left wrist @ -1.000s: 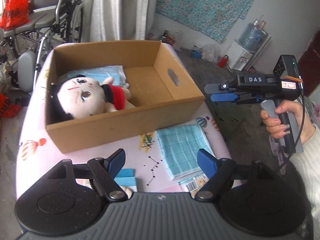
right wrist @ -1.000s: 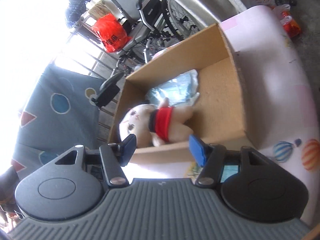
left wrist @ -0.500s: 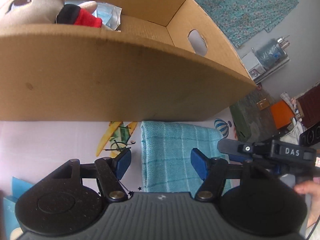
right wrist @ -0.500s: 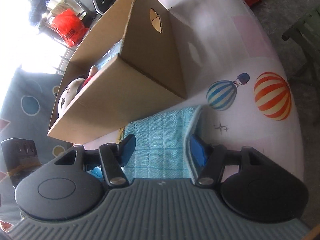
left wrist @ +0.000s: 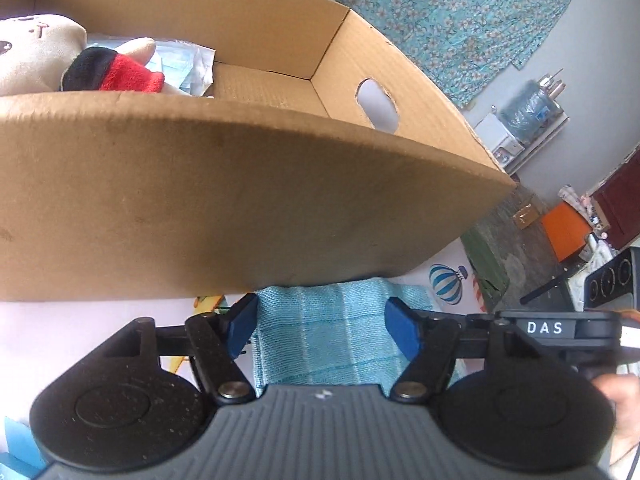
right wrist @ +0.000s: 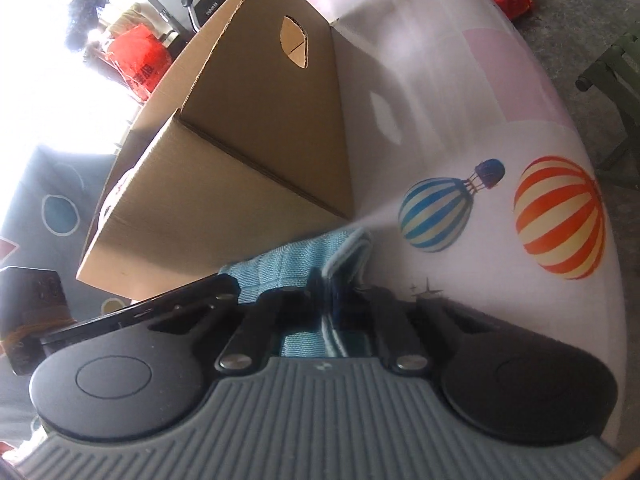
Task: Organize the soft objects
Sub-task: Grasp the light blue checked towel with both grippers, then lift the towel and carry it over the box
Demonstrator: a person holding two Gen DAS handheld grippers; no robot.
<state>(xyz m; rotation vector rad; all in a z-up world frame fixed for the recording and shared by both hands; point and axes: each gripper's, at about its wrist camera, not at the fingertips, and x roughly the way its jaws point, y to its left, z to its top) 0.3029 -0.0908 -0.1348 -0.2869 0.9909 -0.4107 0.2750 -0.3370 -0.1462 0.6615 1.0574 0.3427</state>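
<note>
— Far left in the left wrist view? 
— Plush doll (left wrist: 36,56), cream felt-soft head, red and black fuzzy collar, lying inside the cardboard box (left wrist: 240,200) on crinkled pale-blue plastic packets (left wrist: 184,64).
— And the box itself?
— Matte brown corrugated board, open-topped, oval hand-hole cut in the right end wall. Standing on a smooth pink tablecloth (right wrist: 460,120) printed with striped balloons.
— Below the box?
— Folded light-blue towel (left wrist: 332,336), waffle-woven with a faint grid, flat on the cloth, far edge touching the box's near wall.
— Left gripper (left wrist: 320,324)?
— Jaws just closing, blue pads either side of the towel, left pad at its edge, not yet pressing.
— Further right?
— Right gripper (right wrist: 340,292), black body lettered DAS, clamped tight on the towel's right hem, thick edge pinched up in a ridge. A hand (left wrist: 620,408) behind its handle.
</note>
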